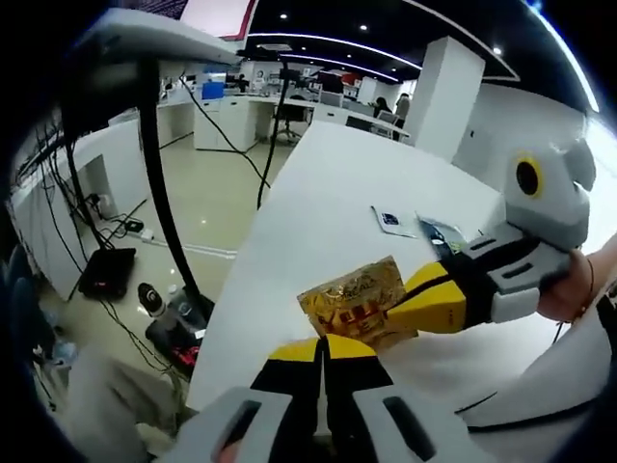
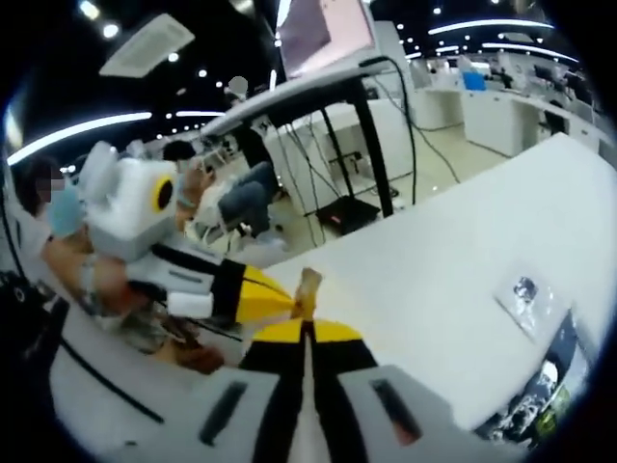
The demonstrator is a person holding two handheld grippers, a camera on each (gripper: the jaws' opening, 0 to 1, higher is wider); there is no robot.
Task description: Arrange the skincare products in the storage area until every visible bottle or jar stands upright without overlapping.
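In the left gripper view, the left gripper (image 1: 323,340) rises from the bottom edge with its yellow-tipped jaws pressed together on the near lower edge of a gold foil sachet (image 1: 355,297). The sachet stands up from those tips, held above the white table (image 1: 328,193), its broad printed face turned toward the camera and its long axis running roughly left to right, tilted up to the right. To the right, the right gripper (image 1: 400,313) reaches in from the person's hand (image 1: 569,294), and its jaws are likewise closed on the sachet's right lower corner. So both grippers hold the same sachet, one at each side of its bottom edge, tips close beside each other.

In the right gripper view the sachet (image 2: 308,289) is seen edge-on, a thin sliver directly ahead of the jaws, with the left gripper (image 2: 289,301) coming in from the left and meeting it at the same spot. Farther right on the table lie a few flat packets (image 2: 525,289), well apart from the grippers.

No bottle or jar can be made out in either view, so the storage area probably lies outside them. Judging from this, the next move turns on which gripper lets go: the sachet sits equally near both, and the two pulling apart could tear it
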